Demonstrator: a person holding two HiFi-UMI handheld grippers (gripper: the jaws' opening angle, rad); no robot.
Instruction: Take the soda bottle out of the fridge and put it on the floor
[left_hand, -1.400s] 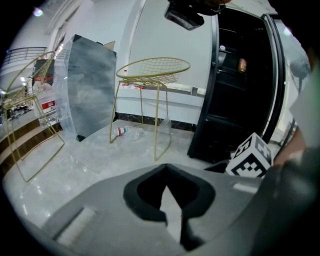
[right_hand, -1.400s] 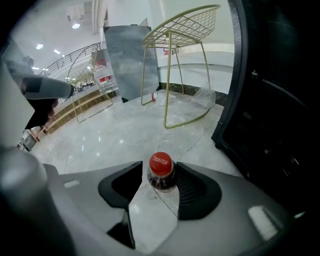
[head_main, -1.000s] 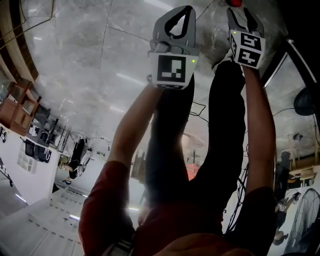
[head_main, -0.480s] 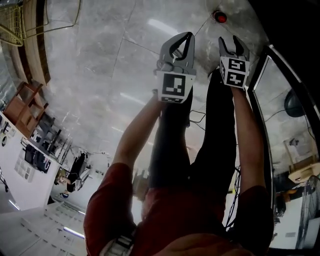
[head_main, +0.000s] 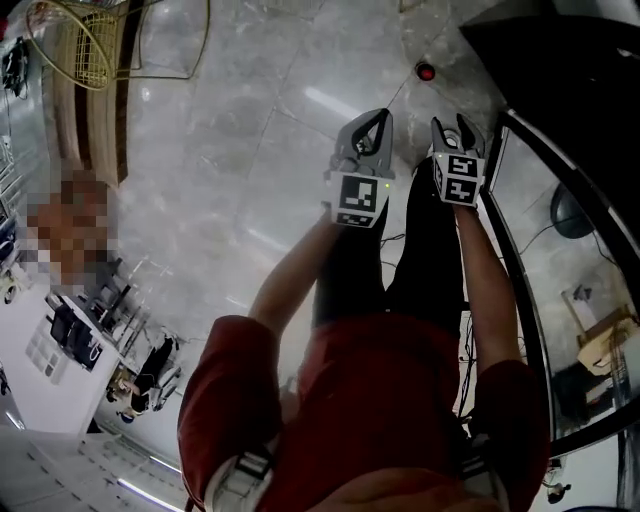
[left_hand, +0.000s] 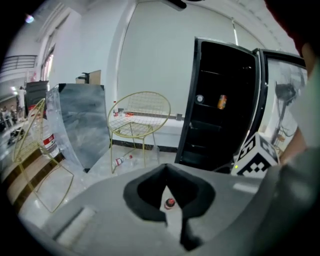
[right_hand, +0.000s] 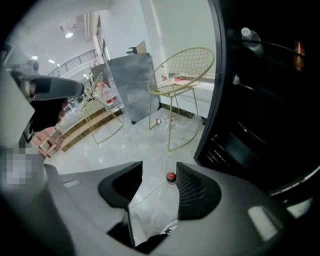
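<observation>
We see the soda bottle (head_main: 426, 71) on the floor (head_main: 250, 150) ahead of our tools, open black fridge (head_main: 570, 70) to its right, gold wire chair (head_main: 75, 45) well apart, left tool (head_main: 372, 125) closed on nothing, right tool (head_main: 450, 125) open, arms outstretched.

Side by side: left hand-held gripper (head_main: 378, 116) closed, right hand-held gripper (head_main: 450, 124) parted.

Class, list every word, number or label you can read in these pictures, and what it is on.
None is readable.
Marker cubes on left gripper and right gripper: square patterns, no letters.
Bottle under wire chair: red label, too small.
Soda bottle on floor: too small.
</observation>
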